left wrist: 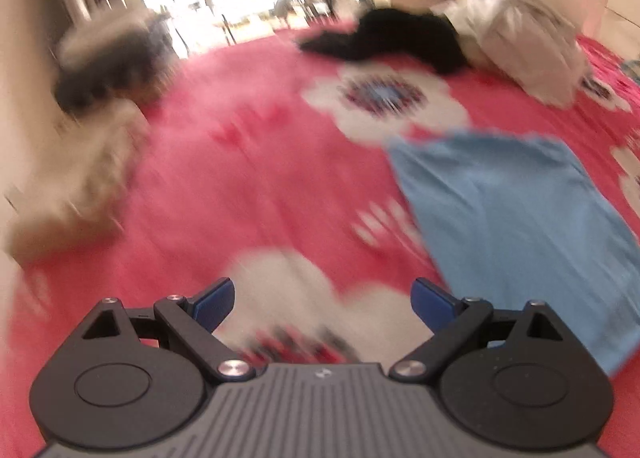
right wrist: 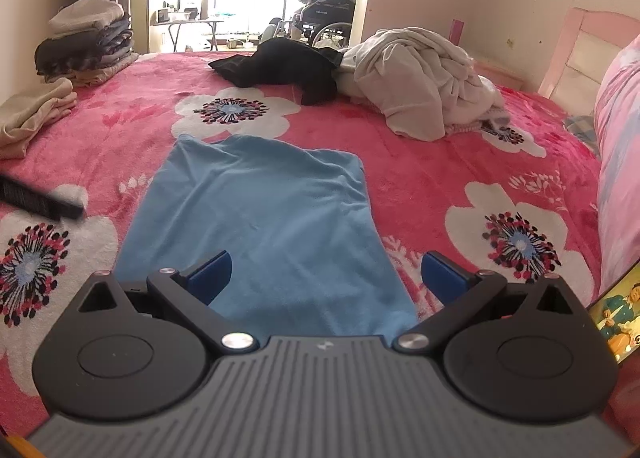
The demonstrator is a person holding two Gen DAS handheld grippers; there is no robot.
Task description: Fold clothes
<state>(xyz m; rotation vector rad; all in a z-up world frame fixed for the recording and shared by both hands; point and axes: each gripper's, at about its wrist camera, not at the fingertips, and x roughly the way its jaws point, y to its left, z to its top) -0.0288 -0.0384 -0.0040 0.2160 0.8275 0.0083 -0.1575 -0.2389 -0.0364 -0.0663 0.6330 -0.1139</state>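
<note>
Blue garment (right wrist: 260, 218) lies partly folded, flat on bed (right wrist: 420, 186). Beyond it, black (right wrist: 280, 66) and white heaps (right wrist: 416, 82) unfolded; folded stack (right wrist: 86, 42) far-left. Left gripper (left wrist: 322, 300), right gripper (right wrist: 326, 276) spread, empty.

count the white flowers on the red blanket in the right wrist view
5 white flowers: one beyond the blue garment at, one at the left edge, one at right, one beside the beige pile at, one partly behind the right gripper at. Clothes may hide more.
</note>
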